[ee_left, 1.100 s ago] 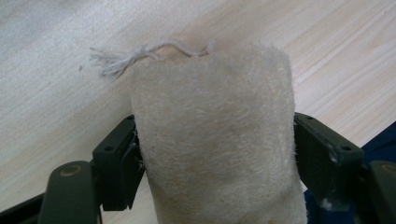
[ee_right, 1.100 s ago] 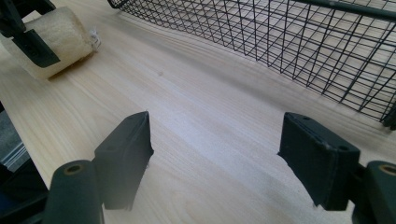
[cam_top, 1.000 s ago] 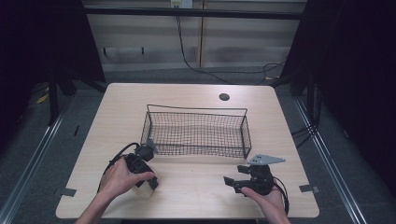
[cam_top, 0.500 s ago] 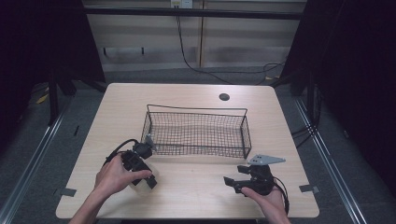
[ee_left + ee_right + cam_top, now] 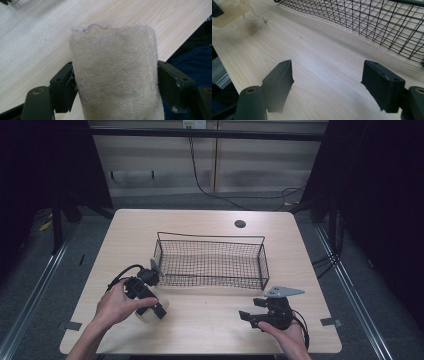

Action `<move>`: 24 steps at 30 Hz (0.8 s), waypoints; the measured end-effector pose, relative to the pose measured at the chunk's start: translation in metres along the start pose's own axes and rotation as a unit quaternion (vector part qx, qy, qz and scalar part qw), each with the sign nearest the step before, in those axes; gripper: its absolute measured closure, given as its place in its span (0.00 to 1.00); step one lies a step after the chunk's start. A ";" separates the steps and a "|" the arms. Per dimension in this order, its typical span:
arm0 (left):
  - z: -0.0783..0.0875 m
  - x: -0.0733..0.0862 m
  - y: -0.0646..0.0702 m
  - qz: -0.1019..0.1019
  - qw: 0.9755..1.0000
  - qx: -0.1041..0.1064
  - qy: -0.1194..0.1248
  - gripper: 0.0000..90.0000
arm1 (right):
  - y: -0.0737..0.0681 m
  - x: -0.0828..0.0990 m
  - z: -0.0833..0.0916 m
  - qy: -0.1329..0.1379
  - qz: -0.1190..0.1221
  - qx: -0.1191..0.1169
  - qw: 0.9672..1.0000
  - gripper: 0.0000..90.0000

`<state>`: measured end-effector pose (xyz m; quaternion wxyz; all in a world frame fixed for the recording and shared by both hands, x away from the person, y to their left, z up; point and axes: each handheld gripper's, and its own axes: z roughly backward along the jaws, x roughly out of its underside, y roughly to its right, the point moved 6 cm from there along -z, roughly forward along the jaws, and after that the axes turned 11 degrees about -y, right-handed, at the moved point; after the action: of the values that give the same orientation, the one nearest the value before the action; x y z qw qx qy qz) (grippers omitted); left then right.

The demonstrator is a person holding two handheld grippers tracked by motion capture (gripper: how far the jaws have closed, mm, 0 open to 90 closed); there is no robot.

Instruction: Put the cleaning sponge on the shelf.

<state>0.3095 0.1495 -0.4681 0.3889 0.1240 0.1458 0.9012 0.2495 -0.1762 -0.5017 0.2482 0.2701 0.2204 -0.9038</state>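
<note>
Left gripper jaws pinched loofah pad, held just above table near wire basket corner. Right gripper rested on table, jaws spread, holding nothing. Pickup done; carry over rim and drop into basket left.

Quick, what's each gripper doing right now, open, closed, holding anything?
Left gripper: closed on the beige loofah sponge, jaws pressing both its sides.
Right gripper: open, nothing between its jaws, just the table beneath.
</note>
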 end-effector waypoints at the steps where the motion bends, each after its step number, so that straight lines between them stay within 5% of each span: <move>1: 0.001 0.000 0.000 0.001 1.000 0.000 0.001 0.27 | 0.000 0.000 0.000 -0.001 -0.001 -0.001 1.000 0.27; 24: 0.039 0.002 0.005 0.001 1.000 0.010 0.015 0.28 | -0.001 0.000 0.000 -0.002 0.003 -0.002 1.000 0.27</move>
<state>0.3182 0.1541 -0.4305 0.3846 0.1150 0.1608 0.9017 0.2491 -0.1753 -0.5017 0.2520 0.2684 0.2214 -0.9030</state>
